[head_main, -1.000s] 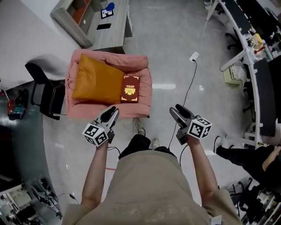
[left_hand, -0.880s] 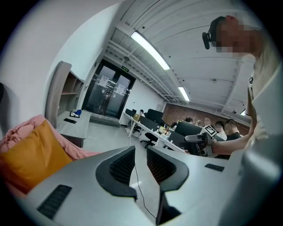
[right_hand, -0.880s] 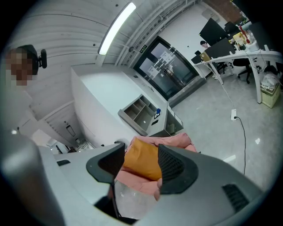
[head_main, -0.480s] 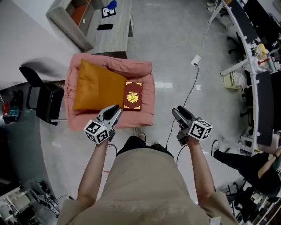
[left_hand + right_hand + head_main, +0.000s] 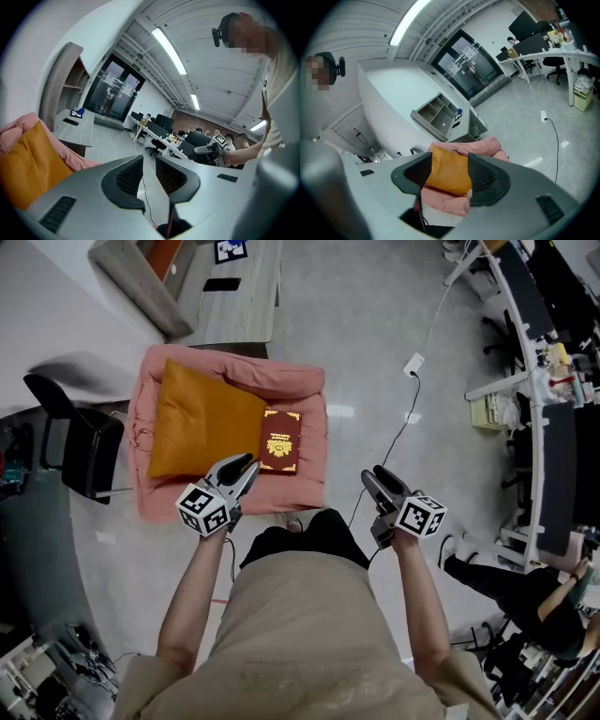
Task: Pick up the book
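The left tongs are open only a little. In the left gripper view a narrow gap stands between the two jaws, and only the floor of the room shows through this gap. The pads hold nothing and touch nothing. In the head view their tips come over the front edge of the armchair, near the lower left corner of the book

The right tongs are open wider than the left ones. In the right gripper view the jaws stand clearly apart and the cushion shows between them, but it is well behind them and the pads do not press on it. These tongs are also empty. In the head view they are over the floor, to the right of the armchair and apart from it

The book lies flat on the seat of the pink armchair, at its right side, just beside the right edge of the orange cushion. It is closed. Its cover is dark red, with a gold emblem in the middle and gold print above and below the emblem, too small to read. Neither tongs touch it
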Motion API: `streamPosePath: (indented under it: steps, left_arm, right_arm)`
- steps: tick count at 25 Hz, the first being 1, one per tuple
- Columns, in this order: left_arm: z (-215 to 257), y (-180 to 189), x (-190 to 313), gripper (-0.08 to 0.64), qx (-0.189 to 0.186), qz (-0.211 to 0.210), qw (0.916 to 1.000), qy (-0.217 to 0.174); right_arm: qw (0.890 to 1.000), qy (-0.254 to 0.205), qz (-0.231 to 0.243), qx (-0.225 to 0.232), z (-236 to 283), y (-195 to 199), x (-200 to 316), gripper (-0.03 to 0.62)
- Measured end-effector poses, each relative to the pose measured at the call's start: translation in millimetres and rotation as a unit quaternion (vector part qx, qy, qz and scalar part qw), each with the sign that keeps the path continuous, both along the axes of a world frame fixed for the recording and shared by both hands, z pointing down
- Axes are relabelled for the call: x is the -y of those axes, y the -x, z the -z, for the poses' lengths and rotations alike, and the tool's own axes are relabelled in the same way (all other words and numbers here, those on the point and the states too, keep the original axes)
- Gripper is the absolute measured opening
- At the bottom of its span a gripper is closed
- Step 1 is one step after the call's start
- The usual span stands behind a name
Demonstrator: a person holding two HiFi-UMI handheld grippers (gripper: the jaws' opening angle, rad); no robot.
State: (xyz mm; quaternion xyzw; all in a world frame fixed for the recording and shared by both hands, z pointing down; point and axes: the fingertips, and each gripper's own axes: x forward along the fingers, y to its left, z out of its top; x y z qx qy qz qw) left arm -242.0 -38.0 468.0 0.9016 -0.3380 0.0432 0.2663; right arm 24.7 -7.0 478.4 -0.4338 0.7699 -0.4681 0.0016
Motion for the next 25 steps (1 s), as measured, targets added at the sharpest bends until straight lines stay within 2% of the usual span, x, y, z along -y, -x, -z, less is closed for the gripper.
streamPosePath:
  steps: [8,14,20,25]
  left_arm:
    - [-15,1,13,0.072,0.006,0.007,0.9997,0.021]
    - [-38,0,30,0.072,0.025,0.025,0.998,0.052]
    - [-65,-12,59,0.072,0.04,0.051,0.9942,0.086]
    - [-101,-24,94,0.072,0.06,0.077,0.9893,0.108]
  right_arm:
    - [0.999,0.032,0.037,0.004,-37,17,25,0.247]
    - [0.992,0.074,0.1,0.005,-107,40,68,0.27]
    - [0.977,0.095,0.191,-0.025,-198,59,108,0.29]
    - [0.959,0.137,0.246,-0.03,-291,71,129,0.305]
